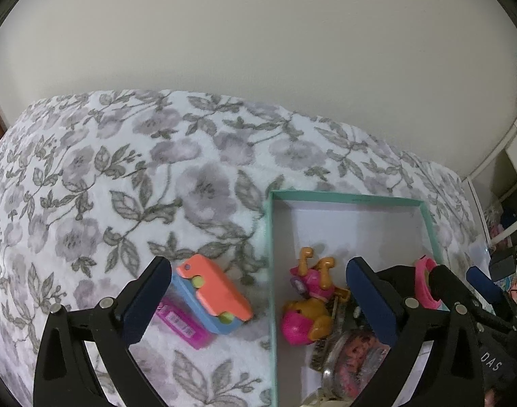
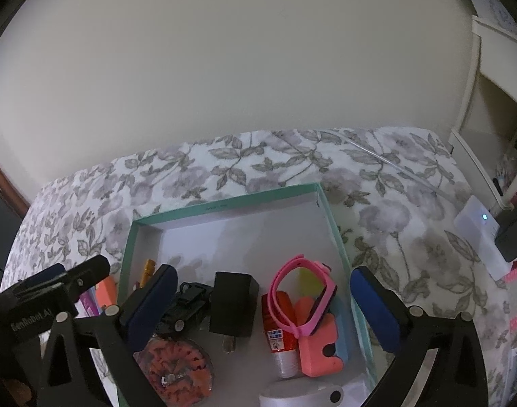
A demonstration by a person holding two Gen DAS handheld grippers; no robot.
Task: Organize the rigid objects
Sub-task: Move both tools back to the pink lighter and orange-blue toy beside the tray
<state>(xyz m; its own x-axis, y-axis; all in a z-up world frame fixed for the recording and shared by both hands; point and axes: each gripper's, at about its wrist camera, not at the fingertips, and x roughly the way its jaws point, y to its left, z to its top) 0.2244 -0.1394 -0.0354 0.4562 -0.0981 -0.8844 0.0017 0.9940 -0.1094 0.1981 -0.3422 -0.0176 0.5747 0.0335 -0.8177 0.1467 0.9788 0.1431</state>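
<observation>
1. Below, both tongs, left and right, gape wide, gripping nothing.
2. Glossy orange-and-blue plastic toy lies on the fuzzy floral bedspread, beside the teal cardboard box.
3. Rubbery pink watch sits inside.

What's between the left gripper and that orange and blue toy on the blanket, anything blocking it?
Nothing visible blocks it. The left gripper is open, and the orange and blue toy lies on the blanket between its fingers, resting partly on a pink case, outside the teal box.

Floral bedspread, teal box, orange-blue toy, magenta case
</observation>
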